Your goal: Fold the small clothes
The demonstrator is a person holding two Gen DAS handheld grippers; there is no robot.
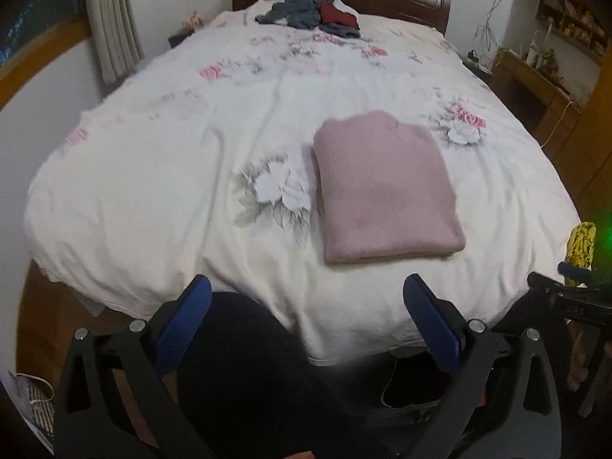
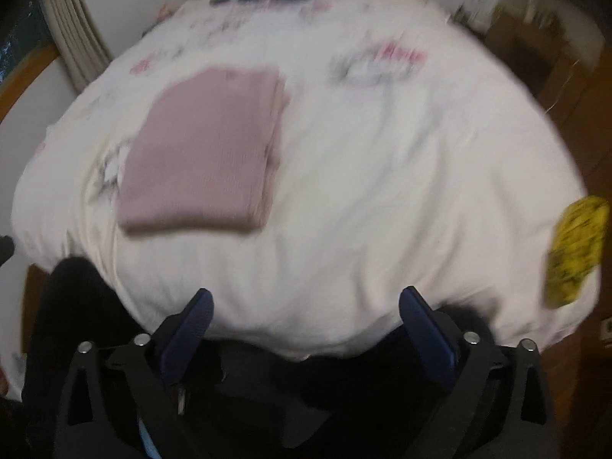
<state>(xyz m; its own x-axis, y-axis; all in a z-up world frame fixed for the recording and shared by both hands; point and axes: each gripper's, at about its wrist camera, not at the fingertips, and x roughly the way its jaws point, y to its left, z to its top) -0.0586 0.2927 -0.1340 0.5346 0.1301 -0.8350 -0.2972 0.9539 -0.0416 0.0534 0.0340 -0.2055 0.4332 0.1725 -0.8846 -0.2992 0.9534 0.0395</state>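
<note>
I am holding both my left gripper (image 1: 306,298) and right gripper (image 2: 304,311) with jaws apart and empty, near the folded pink sweater (image 1: 382,187), and should next reach carefully for the unfolded clothes pile (image 1: 311,13).

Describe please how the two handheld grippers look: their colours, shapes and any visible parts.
The left gripper and the right gripper look alike: black angular frames with triangular cut-outs, silver round bolts at the joints, and flat blue pads with fine texture on the inner faces of the fingers.
</note>
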